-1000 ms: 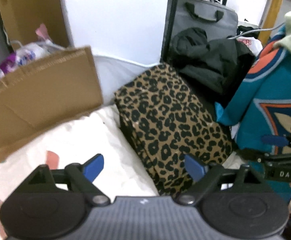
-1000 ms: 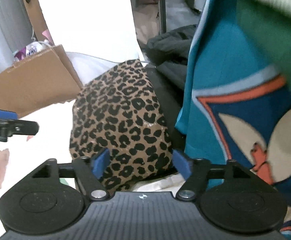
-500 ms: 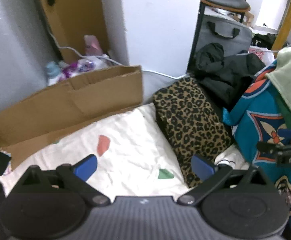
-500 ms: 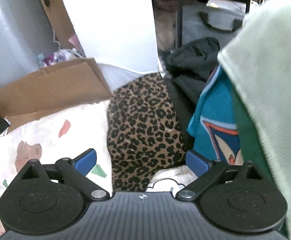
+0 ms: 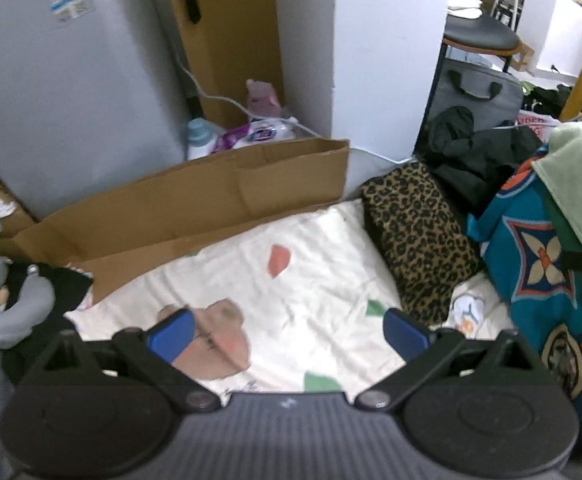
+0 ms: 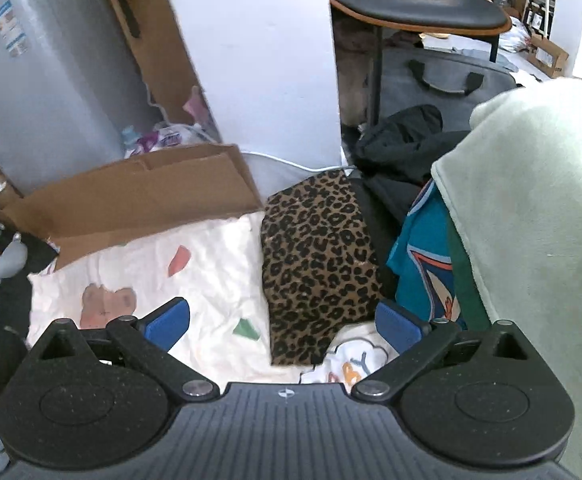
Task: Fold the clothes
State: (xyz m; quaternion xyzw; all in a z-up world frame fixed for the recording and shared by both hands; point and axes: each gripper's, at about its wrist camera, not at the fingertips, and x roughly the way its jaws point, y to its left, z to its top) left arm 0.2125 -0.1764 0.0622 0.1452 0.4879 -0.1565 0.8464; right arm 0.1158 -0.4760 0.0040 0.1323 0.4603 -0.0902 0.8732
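Creased cloth sheet [image 5: 323,280], matt cardboard [image 5: 211,200]

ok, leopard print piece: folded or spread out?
Folded. The leopard print piece lies as a compact, thick rectangle with straight edges on the white sheet, beside the teal garment.

Even, diffuse indoor lighting; brightest glare beyond the jaws, upper right. Fisheye bending and dark vignetting at corners. Slight blur throughout; shadows soft.

Both tongs [image 5: 289,334] [image 6: 283,322]: black ribbed bodies, round pivot discs, blue pads.
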